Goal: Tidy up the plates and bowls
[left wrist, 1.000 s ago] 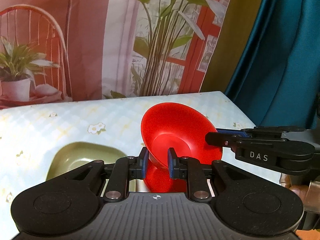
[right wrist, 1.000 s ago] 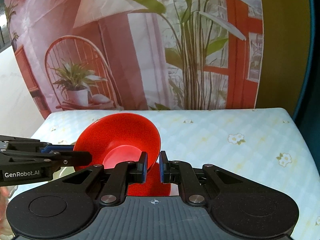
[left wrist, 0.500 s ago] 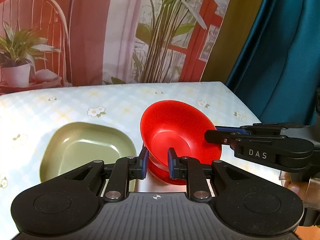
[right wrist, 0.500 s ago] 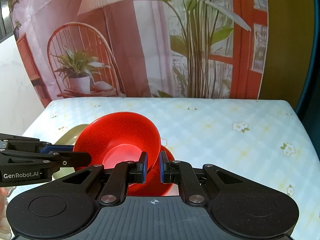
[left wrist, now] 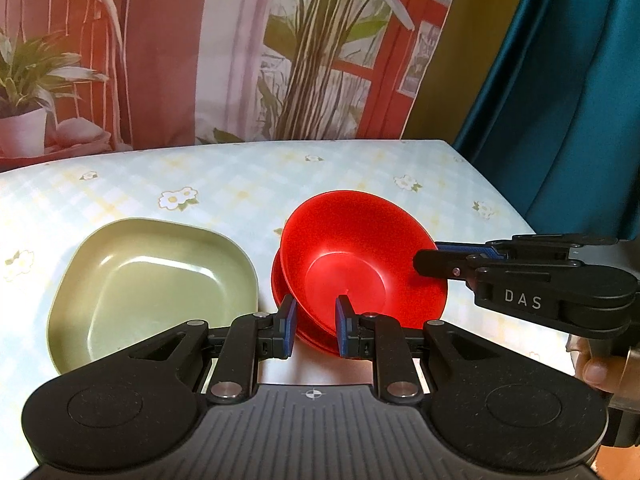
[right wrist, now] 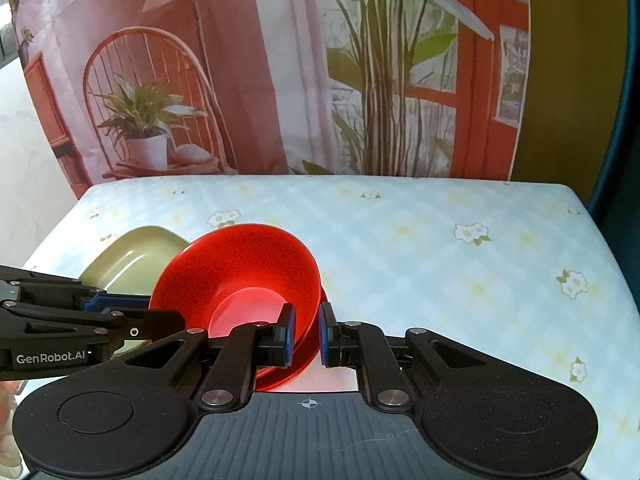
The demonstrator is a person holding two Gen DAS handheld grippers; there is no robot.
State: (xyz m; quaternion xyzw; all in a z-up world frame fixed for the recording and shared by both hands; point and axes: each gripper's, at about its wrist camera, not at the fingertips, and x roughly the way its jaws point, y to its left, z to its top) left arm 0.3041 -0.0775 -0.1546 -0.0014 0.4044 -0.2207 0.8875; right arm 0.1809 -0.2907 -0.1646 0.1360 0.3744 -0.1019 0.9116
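A red bowl [left wrist: 360, 252] [right wrist: 240, 272] hangs tilted just over a second red bowl [left wrist: 279, 280] [right wrist: 280, 378] that stands on the table. I cannot tell whether the two touch. My left gripper [left wrist: 316, 324] [right wrist: 160, 316] is shut on the near-left part of the upper bowl's rim. My right gripper [right wrist: 306, 330] [left wrist: 428, 260] is shut on the rim's right side. A green square plate [left wrist: 152, 280] [right wrist: 136, 256] lies flat just left of the red bowls.
The table [right wrist: 440, 264] has a pale blue flowered cloth; its right edge is close to a teal curtain [left wrist: 560, 100]. A printed backdrop of plants and a chair [right wrist: 280, 80] hangs behind the far edge. A hand [left wrist: 596, 372] holds the right gripper.
Both grippers have come down with the red bowl, which now sits low over the second red bowl. The green plate has come more fully into view.
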